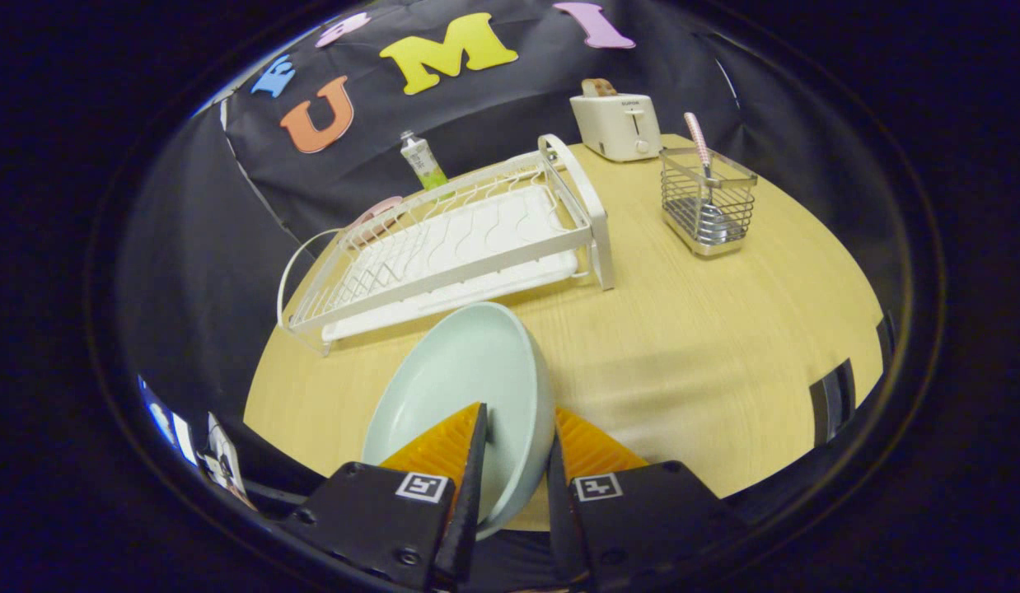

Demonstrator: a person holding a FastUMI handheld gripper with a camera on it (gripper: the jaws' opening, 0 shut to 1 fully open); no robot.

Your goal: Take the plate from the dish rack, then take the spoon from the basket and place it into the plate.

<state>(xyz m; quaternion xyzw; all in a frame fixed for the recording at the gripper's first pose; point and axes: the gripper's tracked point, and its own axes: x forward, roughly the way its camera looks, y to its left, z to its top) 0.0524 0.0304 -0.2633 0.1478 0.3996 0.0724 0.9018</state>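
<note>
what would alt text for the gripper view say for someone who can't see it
The hand-held gripper is shut on the rim of a pale green plate above a wooden table. Beyond it are an empty white dish rack, a wire basket holding a spoon, and a toaster.

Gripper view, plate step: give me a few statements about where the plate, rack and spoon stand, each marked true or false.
1. The gripper is shut on the plate, one finger on each side of its rim. True.
2. The plate still stands in the dish rack. False: it is out of the rack, held on edge above the table, nearer than the rack.
3. The spoon stands in the wire basket. True.
4. The toaster stands between the fingers and the rack. False: it stands at the far edge of the table, beyond the basket.
5. The spoon lies in the plate. False: the plate holds nothing.
</note>
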